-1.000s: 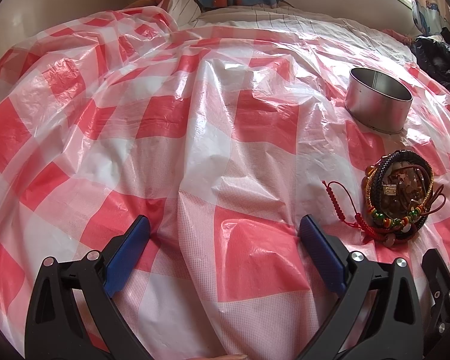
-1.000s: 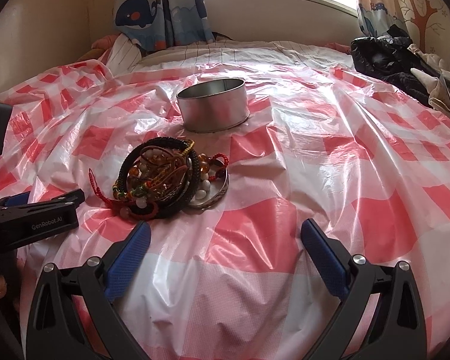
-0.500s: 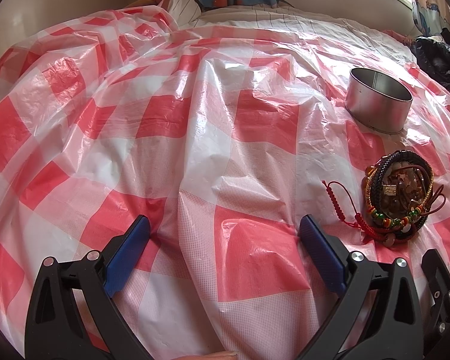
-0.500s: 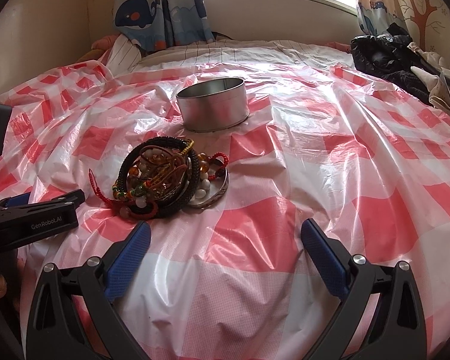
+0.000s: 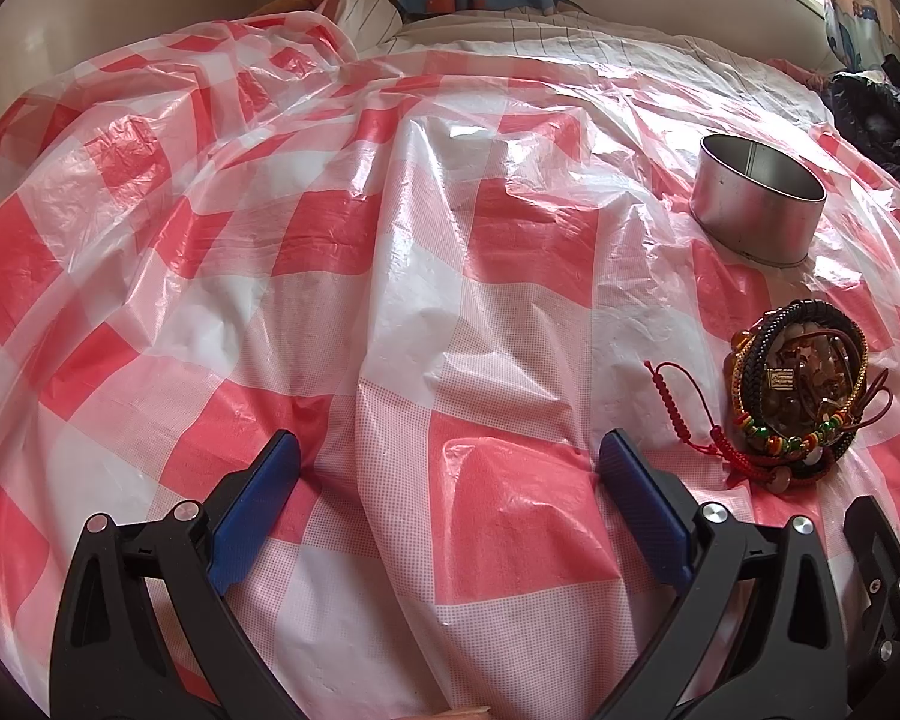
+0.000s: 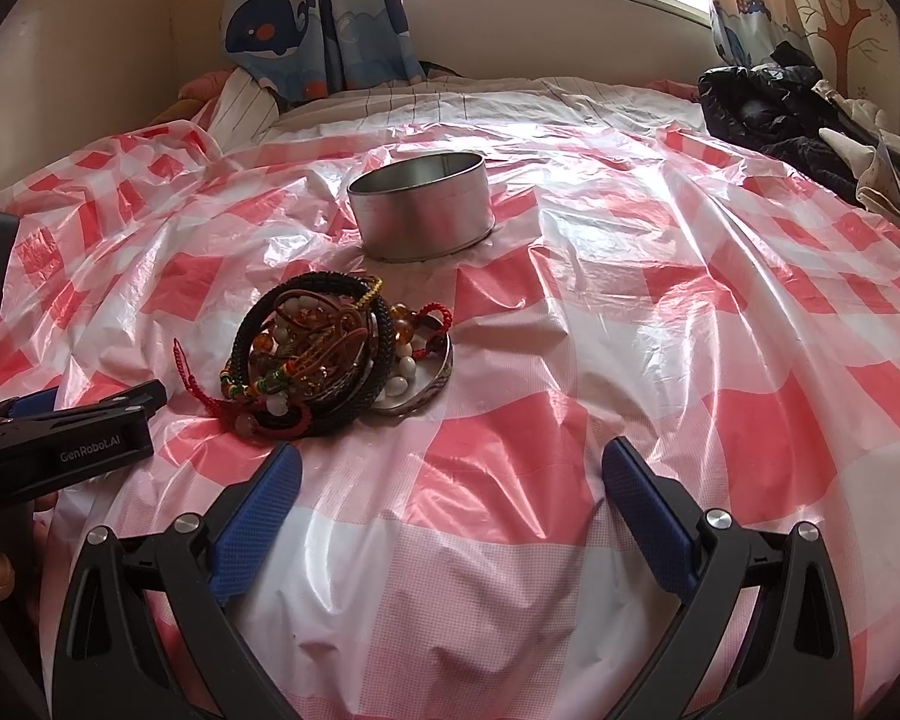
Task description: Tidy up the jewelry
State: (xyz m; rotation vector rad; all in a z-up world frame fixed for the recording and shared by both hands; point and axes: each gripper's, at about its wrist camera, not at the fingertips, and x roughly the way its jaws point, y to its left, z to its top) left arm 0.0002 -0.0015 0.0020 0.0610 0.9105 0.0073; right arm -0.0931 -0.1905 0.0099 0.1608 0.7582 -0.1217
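A tangled pile of bracelets (image 6: 324,360) is lying at centre-left of the right wrist view, on the red-checked plastic sheet (image 6: 570,432) covering the bed, just below the empty round metal tin (image 6: 420,210). The right hand-held gripper (image 6: 450,480) is hovering spread wide below the pile, grasping nothing; the left hand-held gripper (image 5: 450,468), likewise released, is waiting over bare sheet. Judged step: approach before the first pick. The next move is calling for singling out one bracelet without dragging its neighbours.
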